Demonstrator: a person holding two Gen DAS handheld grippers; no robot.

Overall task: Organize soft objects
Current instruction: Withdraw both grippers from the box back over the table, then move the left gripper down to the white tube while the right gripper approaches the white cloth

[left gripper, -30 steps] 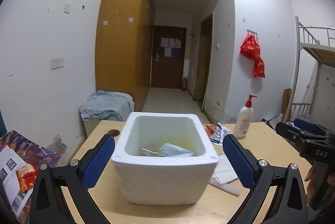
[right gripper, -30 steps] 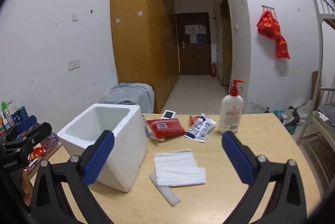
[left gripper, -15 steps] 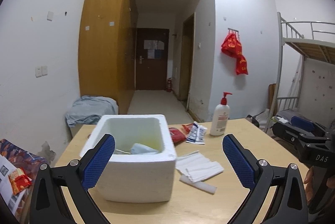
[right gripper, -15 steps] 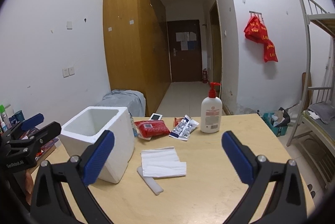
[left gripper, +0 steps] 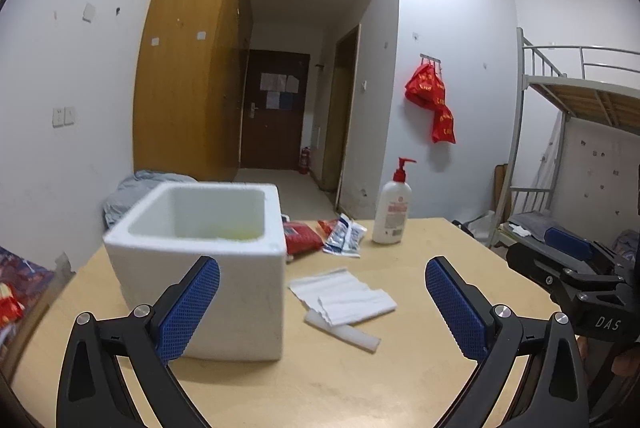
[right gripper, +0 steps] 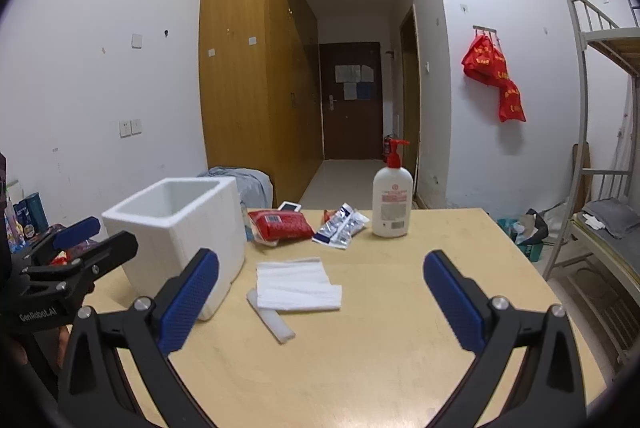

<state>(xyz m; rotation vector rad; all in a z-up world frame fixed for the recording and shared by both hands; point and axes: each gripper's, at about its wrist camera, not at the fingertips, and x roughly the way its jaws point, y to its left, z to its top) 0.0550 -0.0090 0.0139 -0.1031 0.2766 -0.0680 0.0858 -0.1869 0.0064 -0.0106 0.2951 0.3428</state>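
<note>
A white foam box (left gripper: 208, 268) (right gripper: 180, 228) stands at the left of the wooden table (left gripper: 360, 380). Its floor is hidden from both views. To its right lie folded white tissues (left gripper: 344, 294) (right gripper: 296, 284) over a white strip (right gripper: 270, 320). Behind them lie a red soft pack (right gripper: 280, 226) (left gripper: 300, 238) and a blue-and-white pouch (right gripper: 340, 226) (left gripper: 346, 234). My left gripper (left gripper: 322, 306) is open and empty, above the table near the box's front right. My right gripper (right gripper: 320, 294) is open and empty, above the tissues.
A lotion pump bottle (right gripper: 392, 199) (left gripper: 394, 207) stands at the table's back. A small phone-like device (right gripper: 290, 206) lies behind the red pack. A bunk bed (right gripper: 600, 187) stands to the right. A grey bundle (right gripper: 244, 181) sits behind the box.
Both grippers have pulled back and away from the box. The left view has swung right, so the box's inside no longer shows. Both stay open.
</note>
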